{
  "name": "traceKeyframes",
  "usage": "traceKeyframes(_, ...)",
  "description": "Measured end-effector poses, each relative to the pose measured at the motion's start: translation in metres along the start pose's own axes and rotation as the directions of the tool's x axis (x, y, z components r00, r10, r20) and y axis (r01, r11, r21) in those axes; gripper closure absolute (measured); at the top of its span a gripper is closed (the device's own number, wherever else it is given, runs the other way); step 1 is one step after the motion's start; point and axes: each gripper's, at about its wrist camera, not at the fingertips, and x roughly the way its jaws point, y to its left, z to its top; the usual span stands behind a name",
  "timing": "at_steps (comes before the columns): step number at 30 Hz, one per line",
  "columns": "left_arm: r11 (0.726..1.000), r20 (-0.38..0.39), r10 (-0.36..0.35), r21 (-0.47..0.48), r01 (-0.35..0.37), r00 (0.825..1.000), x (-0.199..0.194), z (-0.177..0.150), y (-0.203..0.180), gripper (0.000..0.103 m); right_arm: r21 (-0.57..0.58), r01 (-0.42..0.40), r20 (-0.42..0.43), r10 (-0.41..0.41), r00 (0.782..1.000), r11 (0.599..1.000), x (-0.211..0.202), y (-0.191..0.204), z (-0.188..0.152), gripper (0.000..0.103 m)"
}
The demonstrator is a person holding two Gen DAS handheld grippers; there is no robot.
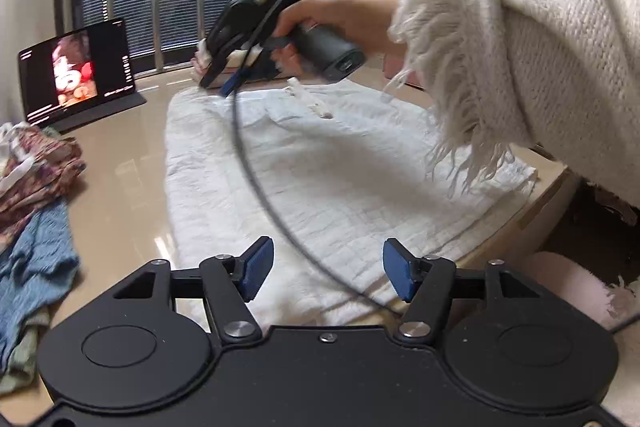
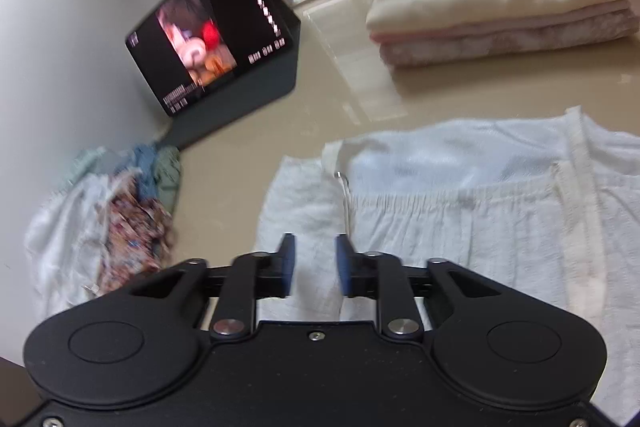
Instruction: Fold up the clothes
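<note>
Progress of a clothes-folding task, shown from both wrist views. A white garment point(image 1: 320, 163) is laid flat on the glossy beige counter point(image 1: 132, 147), partly folded: in the right wrist view one side panel is seen turned in over the gathered waistband and a placket strip runs down the right. The left gripper point(image 1: 328, 273) is held above the near edge of the garment with its blue pads spread well apart and nothing between them. The right gripper point(image 2: 314, 265) is held over the garment's left part with its pads only narrowly parted; no cloth is seen pinched between them. In the left wrist view the right gripper is carried by a hand point(image 1: 332, 15) in a fringed cream sleeve point(image 1: 520, 67), its cable point(image 1: 256, 171) trailing across the cloth.

Finished work is represented by a stack of folded clothes point(image 2: 496, 7) at the far side of the counter. Remaining work is represented by a heap of unfolded clothes point(image 2: 108, 211), floral, blue and green, at the left, beside a propped tablet point(image 2: 212, 39). The task is judged to be roughly midway: the white garment still needs further folds, and the heap is untouched.
</note>
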Motion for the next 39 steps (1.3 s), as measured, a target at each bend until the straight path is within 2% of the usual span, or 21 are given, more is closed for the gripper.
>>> traceKeyframes(3,1.0,-0.019,0.028,-0.01,-0.028,0.999,0.004,-0.002,0.005,0.042,0.026,-0.059,0.046,0.057,0.997,0.998,-0.023,-0.002,0.008,0.066)
traceKeyframes(5,0.999,-0.044,0.047,-0.008,-0.048,0.998,0.011,-0.001,0.005,0.044,0.013,-0.067,0.064,0.066,0.996,0.998,-0.036,0.0,0.012,0.065)
traceKeyframes(7,0.998,-0.063,0.055,-0.01,-0.056,0.996,0.018,0.001,0.005,0.055,-0.017,-0.061,0.071,0.062,0.996,0.998,-0.046,0.004,0.015,0.065)
traceKeyframes(9,0.999,-0.09,0.044,-0.025,-0.046,0.995,0.025,0.002,0.006,0.083,-0.051,-0.047,0.074,0.051,0.996,0.998,-0.054,0.009,0.016,0.065)
traceKeyframes(12,0.998,-0.1,0.024,-0.051,-0.029,0.995,0.028,0.003,0.007,0.1,-0.095,-0.034,0.072,0.041,0.997,0.995,-0.06,0.015,0.016,0.065)
traceKeyframes(15,0.996,-0.082,-0.032,-0.09,0.024,0.996,0.026,0.004,0.009,0.1,-0.156,-0.023,0.053,0.032,0.998,0.988,-0.058,0.025,0.013,0.065)
traceKeyframes(17,0.996,-0.061,-0.015,-0.092,0.01,0.998,0.023,0.004,0.009,0.099,-0.213,-0.01,0.026,0.016,1.0,0.977,-0.048,0.037,0.008,0.065)
traceKeyframes(21,0.99,0.001,0.009,-0.138,-0.009,1.0,0.006,0.003,0.017,0.098,-0.359,0.064,-0.026,-0.079,0.997,0.931,-0.014,0.068,-0.018,0.066)
traceKeyframes(23,0.988,-0.003,0.032,-0.148,-0.032,0.999,0.005,0.0,0.022,0.098,-0.405,0.108,-0.038,-0.135,0.99,0.908,0.007,0.08,-0.034,0.066)
traceKeyframes(28,0.985,-0.045,0.044,-0.165,-0.051,0.998,0.015,-0.01,0.031,0.098,-0.506,0.153,-0.015,-0.186,0.982,0.849,0.043,0.095,-0.06,0.071)
traceKeyframes(31,0.982,-0.038,0.036,-0.184,-0.043,0.999,0.016,-0.012,0.033,0.098,-0.501,0.244,0.014,-0.275,0.961,0.83,0.061,0.09,-0.057,0.071)
traceKeyframes(37,0.973,-0.024,0.021,-0.23,-0.026,0.999,0.013,-0.019,0.038,0.098,-0.468,0.309,0.11,-0.293,0.95,0.828,0.078,0.078,-0.038,0.07)
traceKeyframes(39,0.976,-0.019,0.033,-0.216,-0.036,0.999,0.013,-0.02,0.035,0.098,-0.476,0.306,0.126,-0.28,0.952,0.825,0.083,0.078,-0.037,0.063)
